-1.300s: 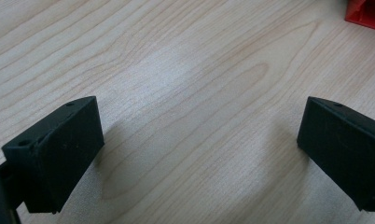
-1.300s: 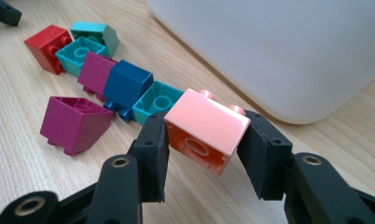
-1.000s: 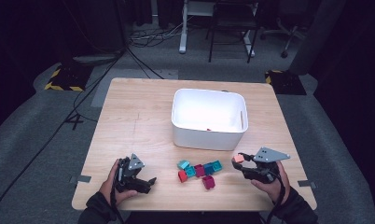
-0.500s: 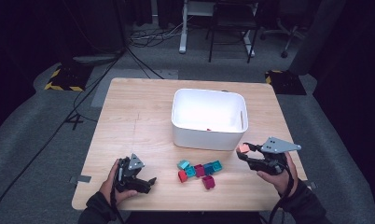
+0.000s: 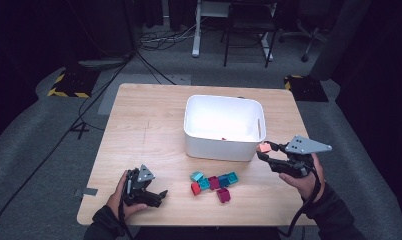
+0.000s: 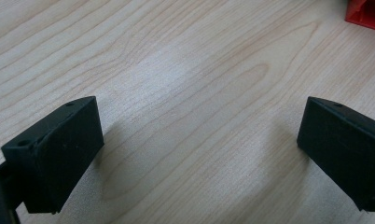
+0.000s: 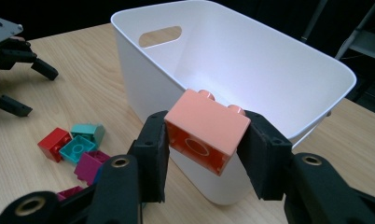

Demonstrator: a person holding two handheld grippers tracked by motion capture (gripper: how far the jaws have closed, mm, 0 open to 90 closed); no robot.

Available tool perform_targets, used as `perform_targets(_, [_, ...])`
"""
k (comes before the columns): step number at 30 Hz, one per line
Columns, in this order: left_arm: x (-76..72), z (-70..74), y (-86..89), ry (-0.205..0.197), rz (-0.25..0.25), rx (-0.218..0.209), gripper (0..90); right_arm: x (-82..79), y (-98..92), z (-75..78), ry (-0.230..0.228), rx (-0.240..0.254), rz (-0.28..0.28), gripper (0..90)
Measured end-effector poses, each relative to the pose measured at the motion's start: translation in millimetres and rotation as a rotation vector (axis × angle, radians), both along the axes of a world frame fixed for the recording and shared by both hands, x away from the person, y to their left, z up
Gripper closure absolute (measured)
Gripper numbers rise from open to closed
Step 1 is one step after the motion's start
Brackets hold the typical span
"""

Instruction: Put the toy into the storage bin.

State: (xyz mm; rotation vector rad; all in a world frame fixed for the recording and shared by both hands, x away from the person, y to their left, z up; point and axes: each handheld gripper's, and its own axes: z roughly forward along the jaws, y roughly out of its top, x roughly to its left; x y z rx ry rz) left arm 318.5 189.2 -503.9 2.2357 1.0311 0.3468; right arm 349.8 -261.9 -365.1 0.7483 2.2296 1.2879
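Observation:
A salmon-pink brick (image 7: 207, 128) is clamped between the pads of my right gripper (image 7: 206, 154), which hangs just outside the near right corner of the white bin (image 7: 251, 79). In the high view the same brick (image 5: 264, 148) sits at the tip of the right gripper (image 5: 267, 152), level with the bin (image 5: 224, 125) rim. My left gripper (image 5: 156, 196) rests low on the table at the front left, its jaws spread wide over bare wood (image 6: 195, 126) with nothing between them. Several loose bricks (image 5: 214, 182) lie in front of the bin.
The wooden table (image 5: 139, 125) has bare room on its left half. A red brick corner (image 6: 365, 14) shows ahead of the left gripper. The bin has a handle slot (image 7: 160, 36) and a small red piece (image 5: 223, 138) inside. Chairs and cables stand beyond the table.
My right gripper has risen from the table with the pink brick, up to the bin's rim height. The left gripper has stayed put.

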Motion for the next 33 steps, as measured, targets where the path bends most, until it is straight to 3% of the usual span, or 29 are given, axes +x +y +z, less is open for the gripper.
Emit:
perform_targets(20, [0.1,0.2,0.2,-0.003,-0.002,0.005,0.4,13.3,10.7,27.6,-0.033,0.026,0.003,54.6])
perform_targets(33, [0.0,0.2,0.2,-0.002,-0.001,0.003,0.5,32.9,26.2,34.3,-0.018,0.039,0.006,54.7])
